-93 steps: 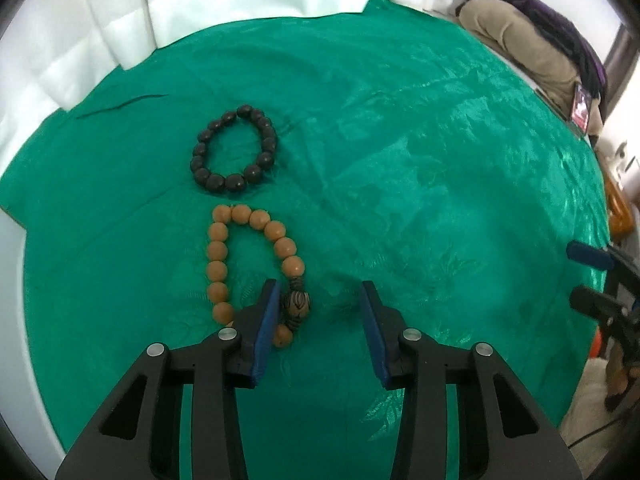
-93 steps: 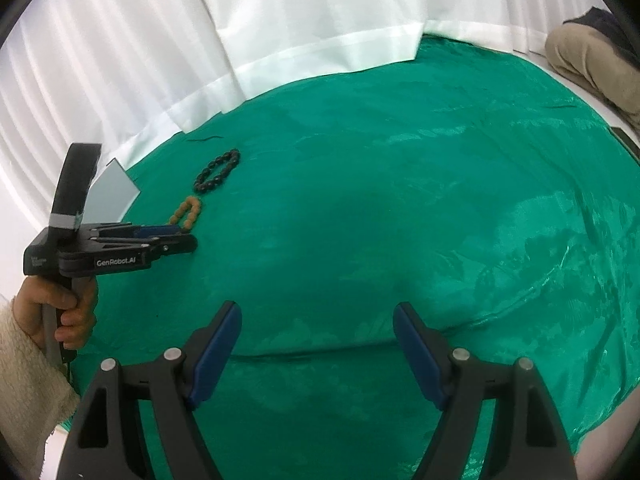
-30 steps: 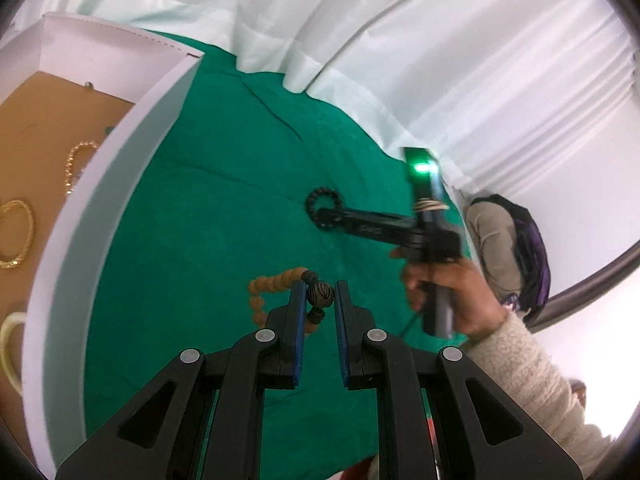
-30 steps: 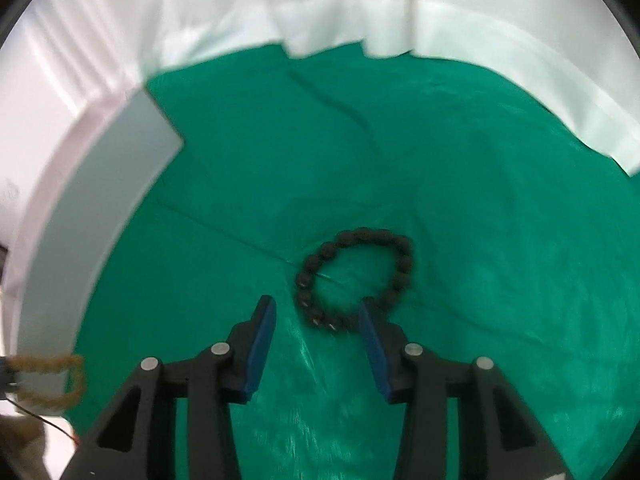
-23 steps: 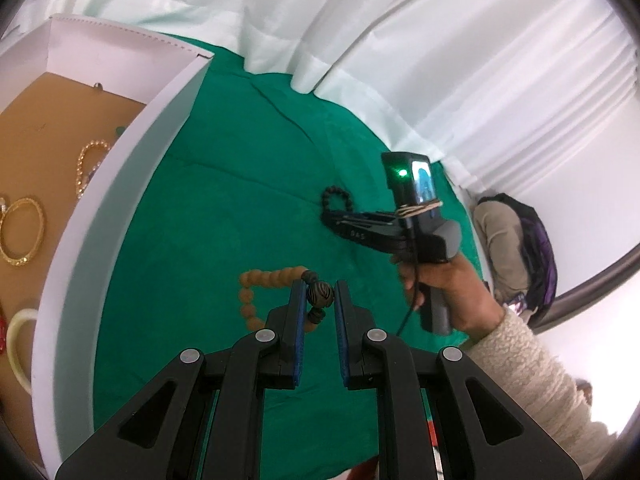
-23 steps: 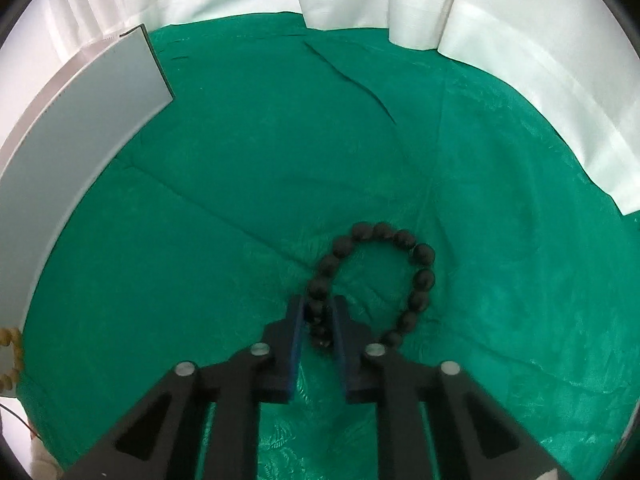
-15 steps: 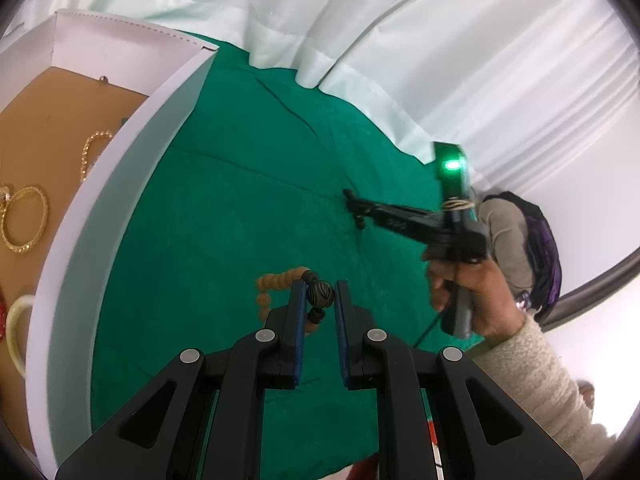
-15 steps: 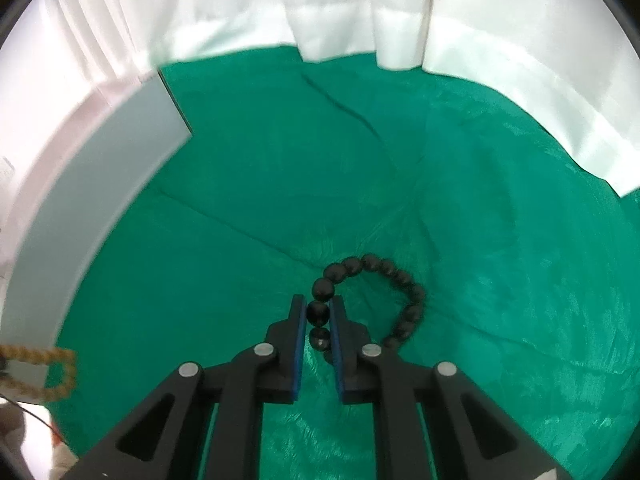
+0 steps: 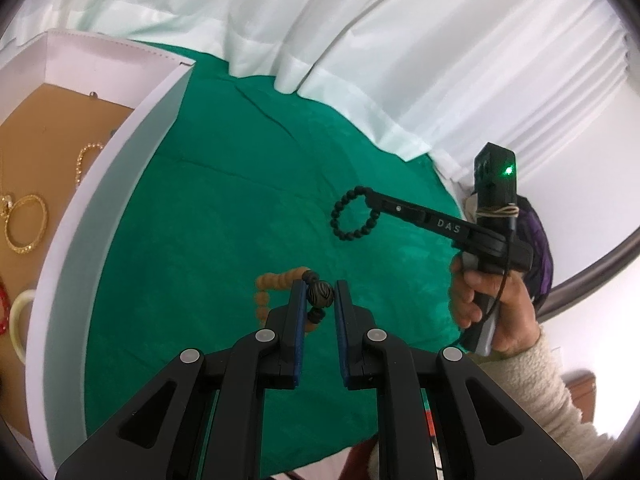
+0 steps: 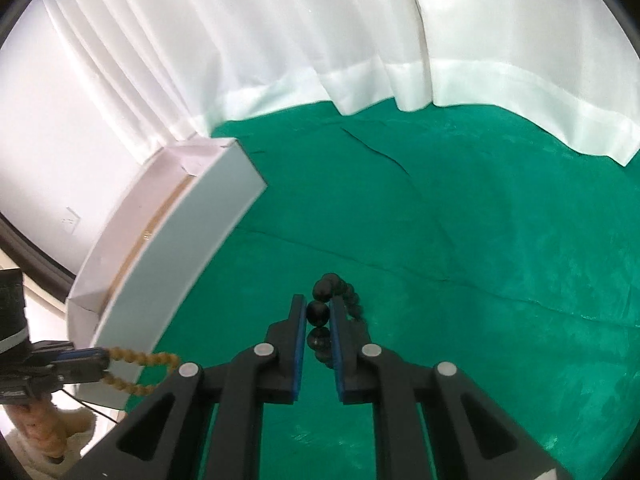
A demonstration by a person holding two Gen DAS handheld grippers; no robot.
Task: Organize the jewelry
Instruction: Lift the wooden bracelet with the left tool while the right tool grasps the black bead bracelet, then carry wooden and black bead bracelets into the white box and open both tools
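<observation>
My left gripper (image 9: 318, 294) is shut on the dark carved bead of the tan wooden bead bracelet (image 9: 276, 280), which hangs to its left above the green cloth (image 9: 224, 216). My right gripper (image 10: 318, 312) is shut on the black bead bracelet (image 10: 340, 292), lifted off the cloth; the left wrist view shows it dangling (image 9: 354, 218) from the right gripper's tip (image 9: 374, 196). The white jewelry box (image 9: 100, 208) stands to the left. In the right wrist view the tan bracelet (image 10: 136, 372) hangs from the left gripper (image 10: 102, 362) beside the box (image 10: 176, 256).
Inside the box lie gold bangles (image 9: 26, 224), a gold chain (image 9: 86, 160) and a pale bangle (image 9: 18, 320) on a brown floor. White curtains (image 10: 320, 40) hang behind the cloth. A dark bag (image 9: 540, 240) lies at the far right.
My right gripper has closed on the black bracelet and lifted it off the cloth. Both grippers have swung toward the white box, and the left one still holds the tan bracelet.
</observation>
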